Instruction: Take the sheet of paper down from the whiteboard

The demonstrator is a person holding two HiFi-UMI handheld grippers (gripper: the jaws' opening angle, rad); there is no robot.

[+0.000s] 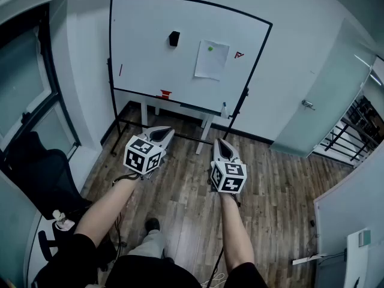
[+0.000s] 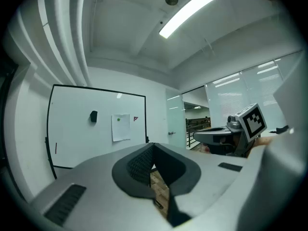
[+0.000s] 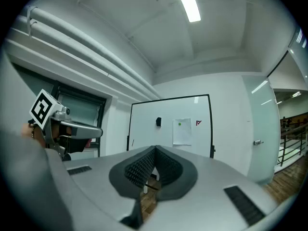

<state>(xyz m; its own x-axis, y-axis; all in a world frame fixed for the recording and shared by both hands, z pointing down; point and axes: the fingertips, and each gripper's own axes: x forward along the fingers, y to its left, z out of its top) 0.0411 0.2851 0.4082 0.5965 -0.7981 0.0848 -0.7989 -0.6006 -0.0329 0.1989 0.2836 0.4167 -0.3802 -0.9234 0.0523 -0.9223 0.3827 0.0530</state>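
While the person stands on the wood floor facing a wheeled whiteboard [image 1: 150, 35] at the far side of the room, 2 hand-held grippers are held out level in front of the body. The left gripper [image 1: 168, 131] has its jaws closed tip to tip with nothing between them. The right gripper [image 1: 219, 142] is also closed and empty.

The sheet of paper [image 1: 211, 59] hangs on the whiteboard, right of centre, pinned near its top edge by a small green magnet [image 1: 210, 48]. Its long axis runs up and down. A black eraser [image 1: 174, 38] sits on the board to its left, and a small red mark [image 1: 239, 54] lies just to its right.

The sheet is far ahead of both grippers and higher than they are, well apart from each. From the head view it lines up almost straight beyond the right gripper, with the left gripper off to the sheet's left, so the right hand looks the nearer. The person would likely need to step closer, and to part a gripper's jaws, before reaching up.
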